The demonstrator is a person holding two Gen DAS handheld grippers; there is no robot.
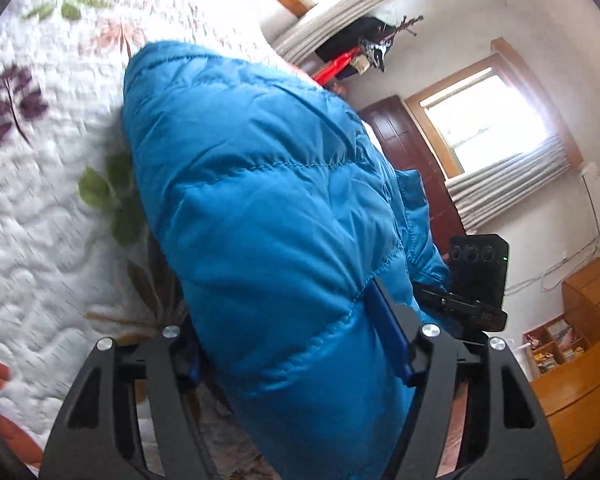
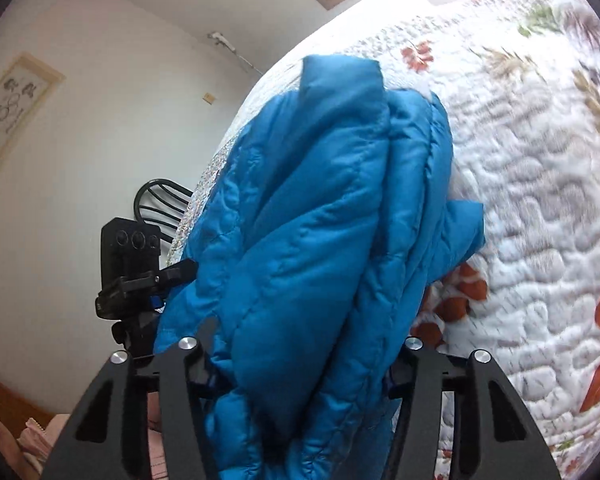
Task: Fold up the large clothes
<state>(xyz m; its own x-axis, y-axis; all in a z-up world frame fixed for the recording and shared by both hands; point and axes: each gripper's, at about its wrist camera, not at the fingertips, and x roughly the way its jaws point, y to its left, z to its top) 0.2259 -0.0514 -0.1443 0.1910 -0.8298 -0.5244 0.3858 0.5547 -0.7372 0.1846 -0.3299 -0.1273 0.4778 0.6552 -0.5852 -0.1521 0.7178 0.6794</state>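
Observation:
A blue quilted puffer jacket (image 1: 268, 208) is lifted off the floral quilted bedspread (image 1: 48, 216) and hangs bunched between the two grippers. My left gripper (image 1: 300, 352) is shut on a thick fold of it; the fabric covers most of both fingers. In the right wrist view the same jacket (image 2: 320, 240) hangs in folded layers with its collar end toward the bed, and my right gripper (image 2: 300, 372) is shut on its near edge. The right gripper's body (image 1: 476, 276) shows beyond the jacket in the left view, and the left gripper's body (image 2: 132, 264) shows in the right view.
The bedspread (image 2: 520, 200) fills the right side of the right view. A brown door (image 1: 412, 148), a window with grey curtains (image 1: 496, 128) and a wooden desk (image 1: 580, 380) stand at the room's side. A black chair back (image 2: 160, 200) and a framed picture (image 2: 12, 116) are by the wall.

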